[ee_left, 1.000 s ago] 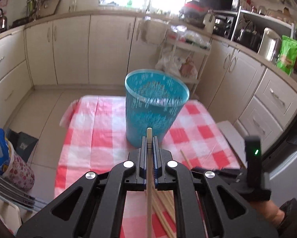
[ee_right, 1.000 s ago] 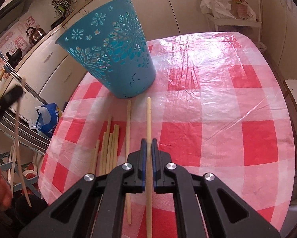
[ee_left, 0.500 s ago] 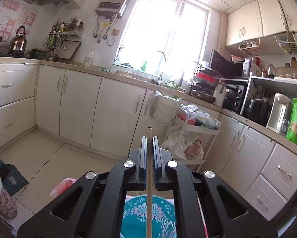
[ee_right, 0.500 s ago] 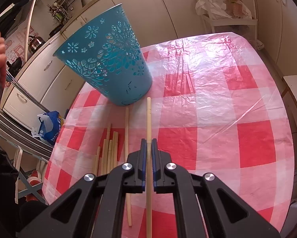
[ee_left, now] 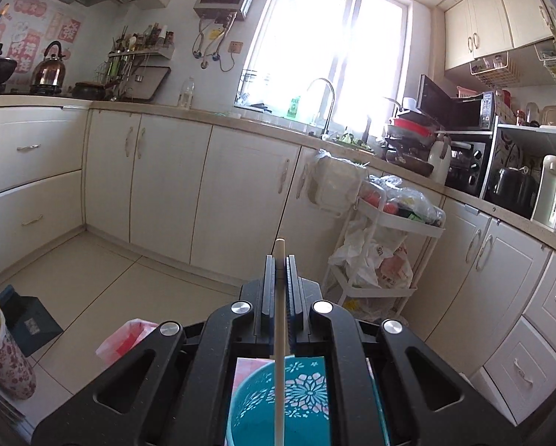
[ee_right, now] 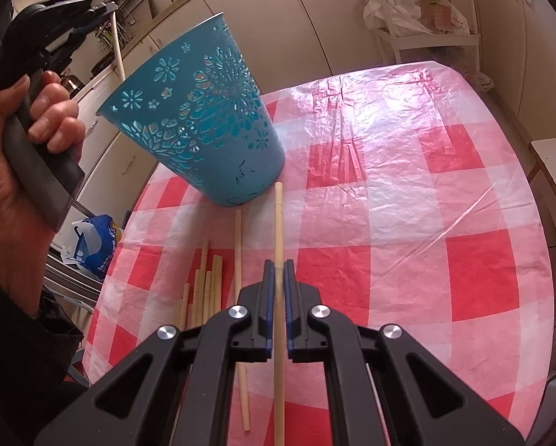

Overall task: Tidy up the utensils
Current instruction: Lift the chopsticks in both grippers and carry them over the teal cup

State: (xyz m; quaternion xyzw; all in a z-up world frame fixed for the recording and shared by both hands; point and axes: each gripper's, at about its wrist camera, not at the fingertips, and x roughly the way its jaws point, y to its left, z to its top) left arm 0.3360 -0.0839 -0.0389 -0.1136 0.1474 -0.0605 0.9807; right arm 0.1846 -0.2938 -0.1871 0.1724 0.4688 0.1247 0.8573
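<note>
The left gripper [ee_left: 279, 260] clenched one chopstick [ee_left: 279, 334] above the blue basket [ee_right: 200, 126]; the right gripper [ee_right: 276, 265] grasped another chopstick [ee_right: 278, 230] on the table [ee_right: 407, 223].

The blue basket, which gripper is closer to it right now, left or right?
Left. The left gripper holds a chopstick above the blue basket; the right gripper sits back over the table.
</note>
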